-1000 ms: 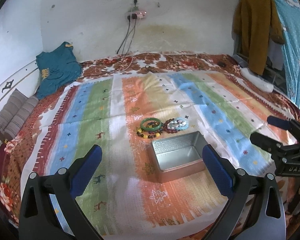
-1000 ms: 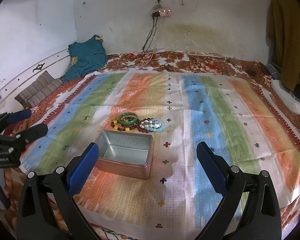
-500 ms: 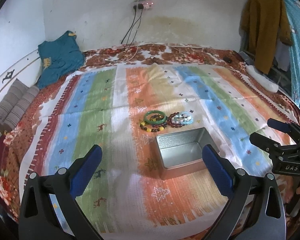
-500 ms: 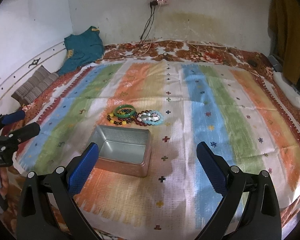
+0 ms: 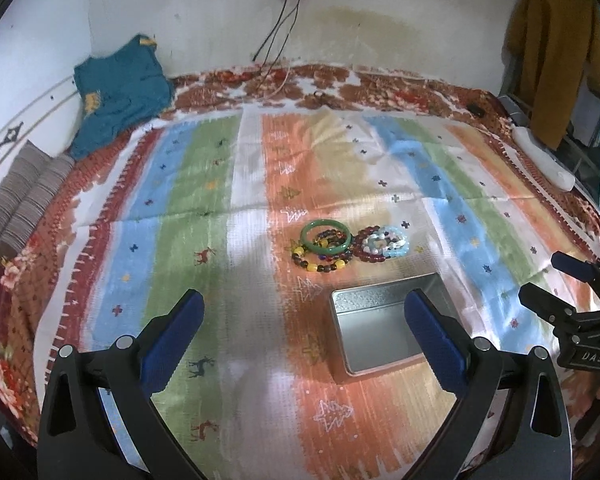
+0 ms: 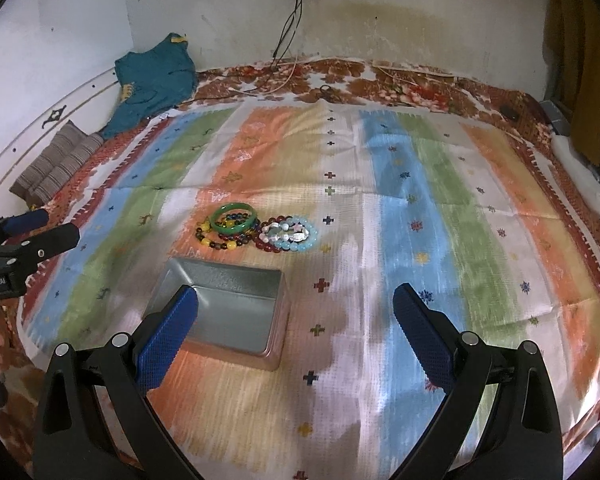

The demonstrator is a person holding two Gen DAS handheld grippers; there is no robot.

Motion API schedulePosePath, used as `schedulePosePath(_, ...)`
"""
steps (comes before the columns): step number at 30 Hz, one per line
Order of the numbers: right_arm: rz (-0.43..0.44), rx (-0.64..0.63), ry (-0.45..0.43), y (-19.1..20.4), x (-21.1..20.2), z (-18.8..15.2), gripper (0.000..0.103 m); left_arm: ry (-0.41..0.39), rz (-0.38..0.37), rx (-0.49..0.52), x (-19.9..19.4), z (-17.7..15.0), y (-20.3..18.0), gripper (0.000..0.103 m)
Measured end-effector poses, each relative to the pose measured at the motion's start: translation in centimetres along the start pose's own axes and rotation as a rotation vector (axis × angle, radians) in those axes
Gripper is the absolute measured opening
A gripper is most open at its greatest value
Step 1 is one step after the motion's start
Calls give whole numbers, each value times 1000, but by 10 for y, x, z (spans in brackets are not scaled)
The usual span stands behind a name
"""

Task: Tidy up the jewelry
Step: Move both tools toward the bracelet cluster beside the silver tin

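Note:
A pile of bracelets lies on the striped cloth: a green bangle [image 5: 326, 234] [image 6: 234, 218], dark and yellow bead strands [image 5: 320, 264] [image 6: 220, 242], a dark red strand [image 5: 370, 254] and a light blue and white one [image 5: 392, 240] [image 6: 294, 236]. An open, empty metal tin [image 5: 380, 326] [image 6: 224, 308] sits just in front of them. My left gripper [image 5: 304, 320] is open and empty, above the cloth left of the tin. My right gripper [image 6: 296, 312] is open and empty, just right of the tin. Each gripper shows at the edge of the other's view [image 5: 572, 296] [image 6: 28, 232].
The striped cloth [image 5: 180, 208] covers a bed with a floral sheet. A teal garment [image 5: 120, 88] and striped cushions [image 5: 20, 196] lie at the far left. Cables [image 5: 276, 32] hang from a wall socket. Clothes [image 5: 552, 52] hang at the right, with a white object [image 5: 544, 156] below.
Both grippers have moved forward and lower toward the cloth; the tin and bracelets sit closer in both views. Nothing has been picked up.

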State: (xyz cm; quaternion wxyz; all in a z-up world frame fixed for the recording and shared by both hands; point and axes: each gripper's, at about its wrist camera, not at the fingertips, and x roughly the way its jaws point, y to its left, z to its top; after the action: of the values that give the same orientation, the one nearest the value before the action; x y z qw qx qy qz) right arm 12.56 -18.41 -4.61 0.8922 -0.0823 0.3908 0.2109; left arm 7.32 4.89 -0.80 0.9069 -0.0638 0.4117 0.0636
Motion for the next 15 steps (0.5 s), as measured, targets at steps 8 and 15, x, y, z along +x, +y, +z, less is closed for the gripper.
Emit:
schedulePosePath(8, 1, -11, 25, 3, 18, 14, 99, 32, 42, -3, 19, 14, 0, 98)
schedulePosePath(15, 4, -12, 52, 5, 32, 22, 99, 55, 62, -5, 38, 26, 0, 98)
